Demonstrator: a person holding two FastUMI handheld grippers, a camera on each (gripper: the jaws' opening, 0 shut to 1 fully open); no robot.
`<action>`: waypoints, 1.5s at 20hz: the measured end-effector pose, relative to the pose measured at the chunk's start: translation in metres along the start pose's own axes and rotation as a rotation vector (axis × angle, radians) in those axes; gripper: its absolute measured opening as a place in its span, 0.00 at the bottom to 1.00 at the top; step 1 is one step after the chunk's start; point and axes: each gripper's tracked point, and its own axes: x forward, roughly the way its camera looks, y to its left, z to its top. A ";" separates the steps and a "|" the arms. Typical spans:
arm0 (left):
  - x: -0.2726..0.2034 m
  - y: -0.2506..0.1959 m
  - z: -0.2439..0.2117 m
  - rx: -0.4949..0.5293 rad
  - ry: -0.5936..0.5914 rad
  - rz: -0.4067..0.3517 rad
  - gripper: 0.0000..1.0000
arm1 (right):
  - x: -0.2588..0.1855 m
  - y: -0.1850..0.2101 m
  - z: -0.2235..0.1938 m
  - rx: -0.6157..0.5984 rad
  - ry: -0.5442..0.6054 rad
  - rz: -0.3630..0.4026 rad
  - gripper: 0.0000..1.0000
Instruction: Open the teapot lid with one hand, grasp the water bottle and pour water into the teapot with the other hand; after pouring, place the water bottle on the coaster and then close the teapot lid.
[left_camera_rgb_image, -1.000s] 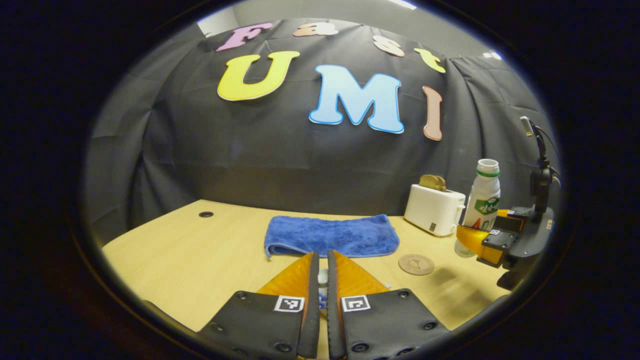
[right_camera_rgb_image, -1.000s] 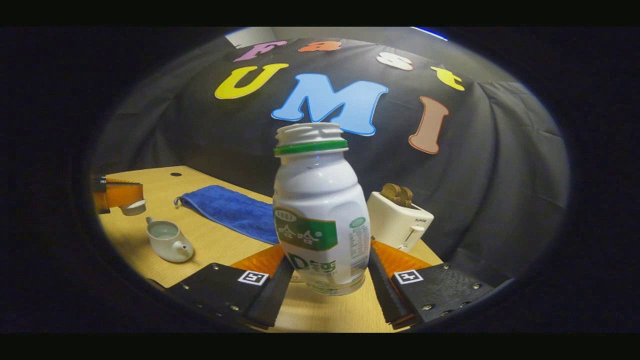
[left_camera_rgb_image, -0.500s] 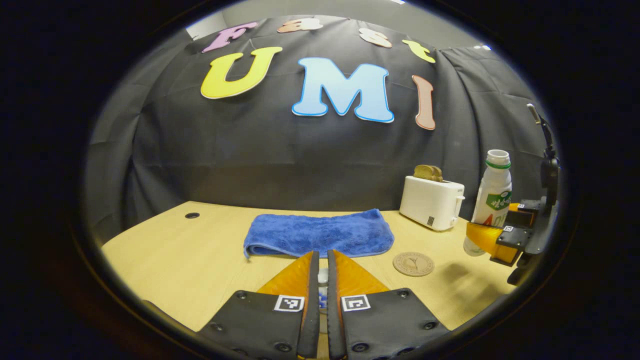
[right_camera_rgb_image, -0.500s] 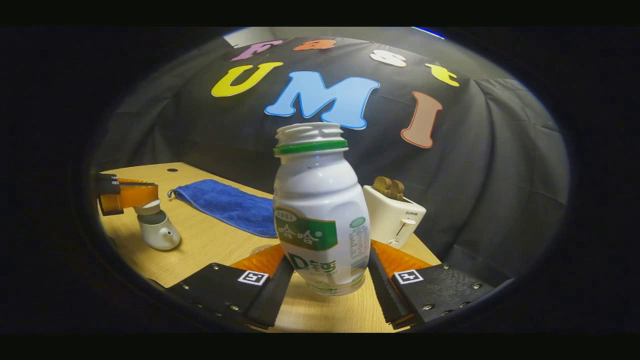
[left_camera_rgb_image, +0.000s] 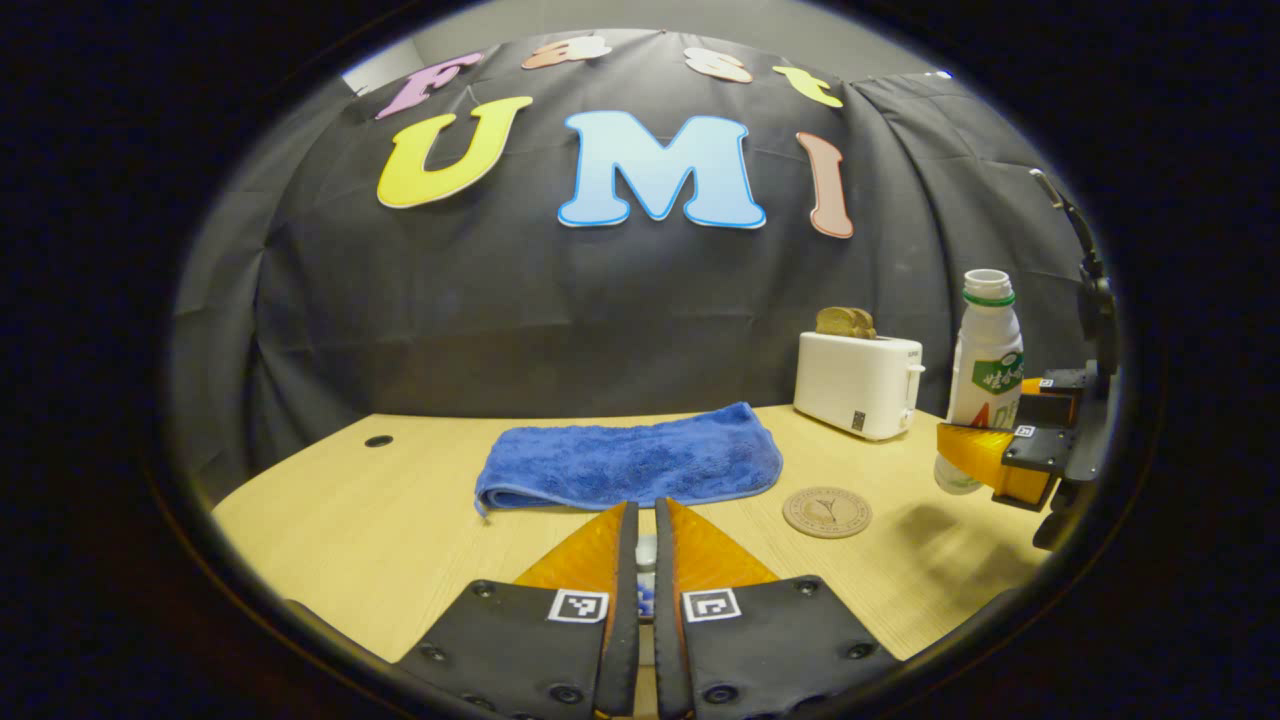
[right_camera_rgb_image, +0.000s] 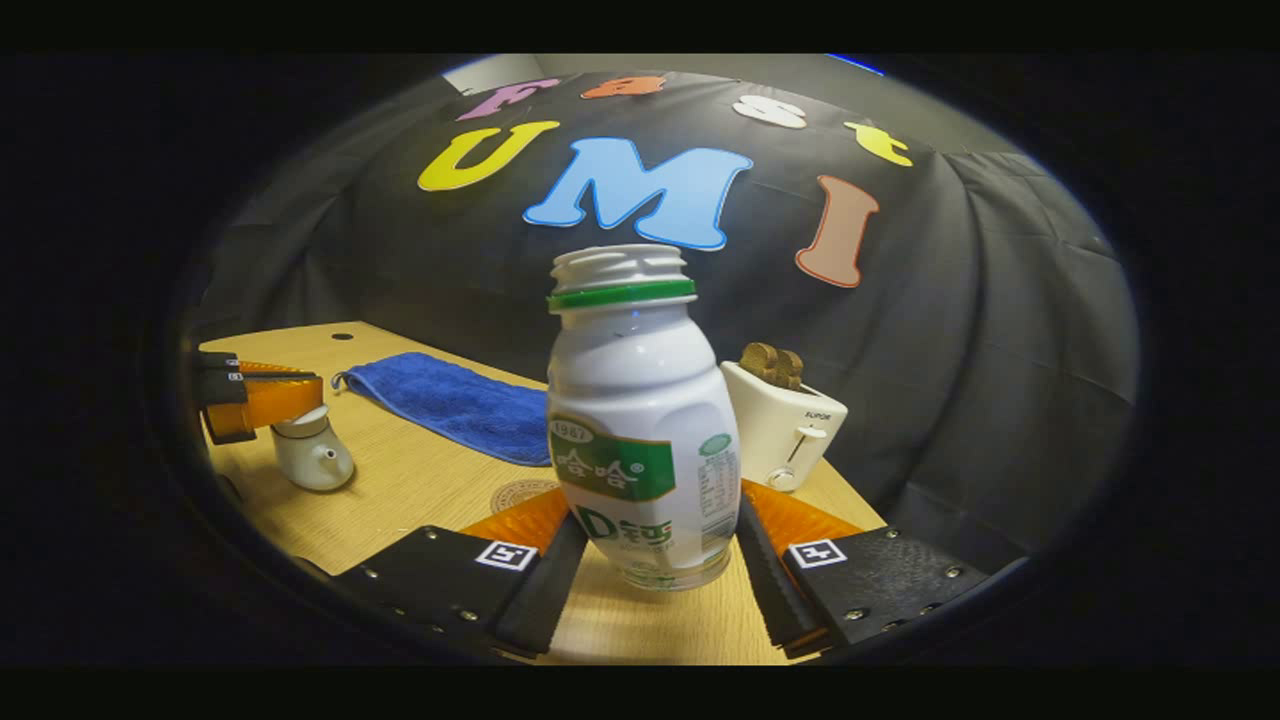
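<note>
A wooden table (left_camera_rgb_image: 400, 510) is sitting in front of a black cloth wall, and a blue towel (left_camera_rgb_image: 630, 462) is lying across the middle of it. Let us use the towel as our marker. Just to the right of the towel, the round coaster (left_camera_rgb_image: 826, 511) is lying flat, and behind that a white toaster (left_camera_rgb_image: 858, 384) is standing with bread in its top. In the right gripper view, the right gripper (right_camera_rgb_image: 650, 560) is squeezing the water bottle (right_camera_rgb_image: 640, 420) low on its body, one finger on each side, and the bottle is standing straight up with no cap on. It looks like it is floating a little above the table, on the coaster side of the towel. The bottle is smooth plastic, so it is probably light and a bit slippery, and it may bend if squeezed hard; holding it low on the wide part looks like a good spot. In that view the small white teapot (right_camera_rgb_image: 310, 460) is sitting in front of the towel's left end, and the left gripper (right_camera_rgb_image: 275, 400) is resting at its top, where the lid is. In the left gripper view the fingers are almost shut on a small white knob, which is likely the lid. The pot is likely hard, smooth and easy to chip, so the lid needs a soft touch.
</note>
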 end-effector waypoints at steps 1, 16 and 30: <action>0.000 0.001 0.000 0.003 -0.001 0.003 0.17 | 0.000 0.000 0.000 0.000 0.001 -0.001 0.76; -0.001 0.007 -0.005 0.026 -0.007 0.034 0.48 | 0.000 0.008 0.012 -0.007 -0.010 0.009 0.76; -0.041 0.044 0.024 -0.001 -0.073 0.042 0.43 | 0.062 0.065 0.044 0.166 -0.020 0.131 0.76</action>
